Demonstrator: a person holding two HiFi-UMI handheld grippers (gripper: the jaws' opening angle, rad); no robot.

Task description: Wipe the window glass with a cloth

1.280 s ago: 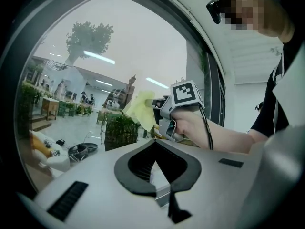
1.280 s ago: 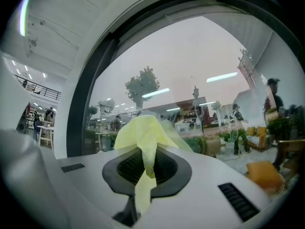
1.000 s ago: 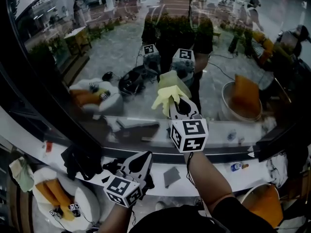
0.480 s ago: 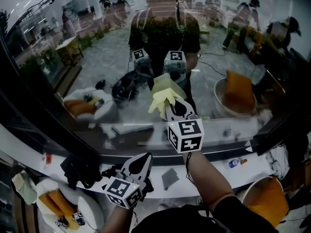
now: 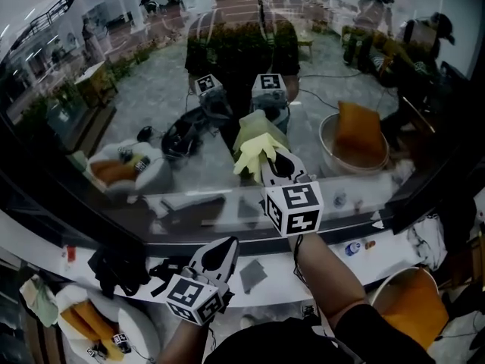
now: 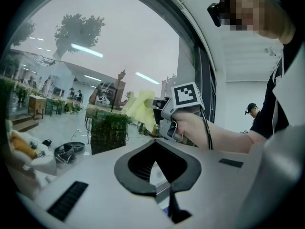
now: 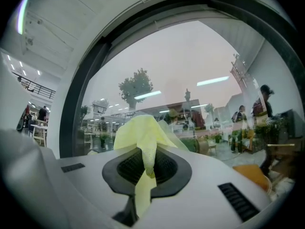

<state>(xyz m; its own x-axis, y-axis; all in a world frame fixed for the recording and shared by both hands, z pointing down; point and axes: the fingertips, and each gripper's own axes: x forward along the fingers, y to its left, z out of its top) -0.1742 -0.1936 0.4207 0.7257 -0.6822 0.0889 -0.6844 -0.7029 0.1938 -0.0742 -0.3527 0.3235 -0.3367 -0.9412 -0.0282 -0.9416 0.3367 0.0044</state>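
Observation:
The window glass [image 5: 144,105] fills the upper head view and mirrors the room and the person. A pale yellow cloth [image 5: 254,144] is pressed against it, bunched at the tip of my right gripper [image 5: 274,164], which is shut on the cloth. In the right gripper view the cloth [image 7: 141,133] spills out of the shut jaws toward the glass [image 7: 190,61]. My left gripper [image 5: 216,255] hangs lower, over the sill, shut with nothing in it. The left gripper view shows its own jaws [image 6: 156,151] shut, and beyond them the right gripper [image 6: 178,111] with the cloth [image 6: 141,109].
A black window frame [image 5: 182,240] runs below the glass. The white sill [image 5: 333,268] carries a small bottle [image 5: 352,247], a grey scrap [image 5: 252,274] and dark clutter [image 5: 117,264]. An orange-lined basket [image 5: 413,309] stands at lower right.
The right gripper with the cloth has drifted slightly left and down on the glass as the view shifted. The left gripper has hardly moved.

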